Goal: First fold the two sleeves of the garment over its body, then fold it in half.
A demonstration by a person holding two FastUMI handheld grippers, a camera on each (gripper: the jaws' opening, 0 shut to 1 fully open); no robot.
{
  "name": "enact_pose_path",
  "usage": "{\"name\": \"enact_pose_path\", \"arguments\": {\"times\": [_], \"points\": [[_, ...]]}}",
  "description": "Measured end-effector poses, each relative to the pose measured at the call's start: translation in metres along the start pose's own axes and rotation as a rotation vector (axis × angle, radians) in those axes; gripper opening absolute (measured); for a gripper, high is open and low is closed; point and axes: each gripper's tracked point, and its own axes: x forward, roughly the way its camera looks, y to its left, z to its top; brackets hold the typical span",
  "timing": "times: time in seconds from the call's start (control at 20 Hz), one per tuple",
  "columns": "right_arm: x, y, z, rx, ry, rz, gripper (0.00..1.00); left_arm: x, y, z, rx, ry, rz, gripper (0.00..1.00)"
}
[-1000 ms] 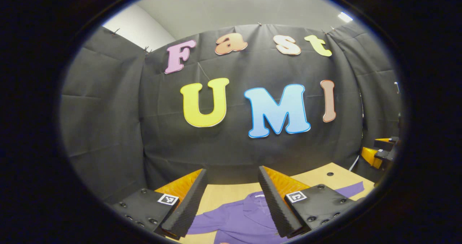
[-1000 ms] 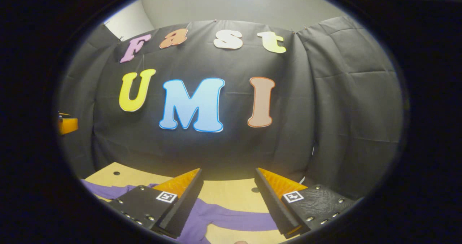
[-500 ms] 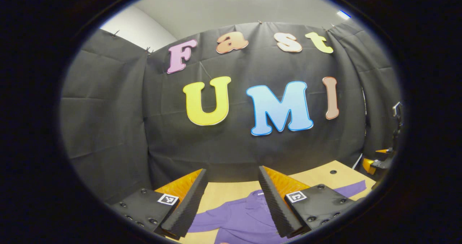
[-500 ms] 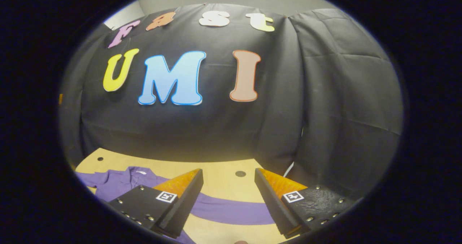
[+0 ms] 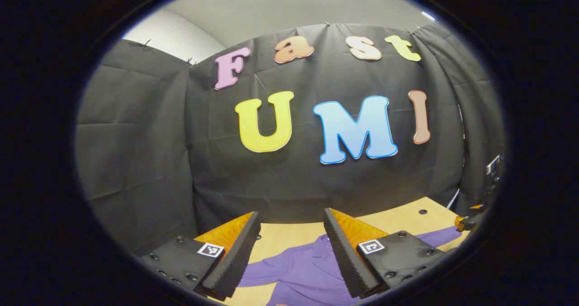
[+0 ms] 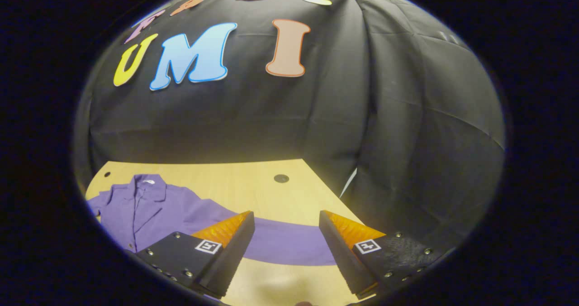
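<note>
The right claw (image 6: 287, 236) is released, its two fingers spread wide with nothing between them. Over the last second it has tipped downward and forward, so the right gripper view now looks down on the pale wooden worktop (image 6: 253, 184) rather than mostly at the black cloth wall. Just beyond its fingertips lies the long purple sleeve (image 6: 289, 245) of the purple collared button-front shirt (image 6: 144, 208), stretched out flat and away from the body, which is spread to the claw's left. That dip reads as the approach to the first sleeve fold; no fold is made yet.

The left claw (image 5: 291, 240) is likewise released and has barely moved, hovering above the shirt's collar and chest (image 5: 307, 267). At the far right edge of its view the other sleeve end (image 5: 441, 237) lies flat on the worktop.
</note>
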Motion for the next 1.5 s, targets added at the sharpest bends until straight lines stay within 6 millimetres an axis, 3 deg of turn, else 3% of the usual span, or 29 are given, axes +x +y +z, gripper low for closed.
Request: {"name": "enact_pose_path", "arguments": {"times": [0.4,0.75,1.3,1.5], "points": [[0.036,-0.021,-0.066,-0.006,0.145,-0.014,0.92,-0.006,-0.008,-0.012,0.005,0.029,0.029,0.94],[0.058,-0.036,-0.11,-0.014,0.244,-0.031,0.92,-0.01,-0.013,-0.018,0.007,0.054,0.049,0.94],[0.075,-0.036,-0.152,-0.012,0.344,-0.015,0.93,-0.002,-0.018,-0.031,0.007,0.087,0.059,0.94],[0.078,-0.034,-0.153,0.048,0.315,0.005,0.96,0.003,-0.021,-0.036,0.001,0.096,0.053,0.95]]}}
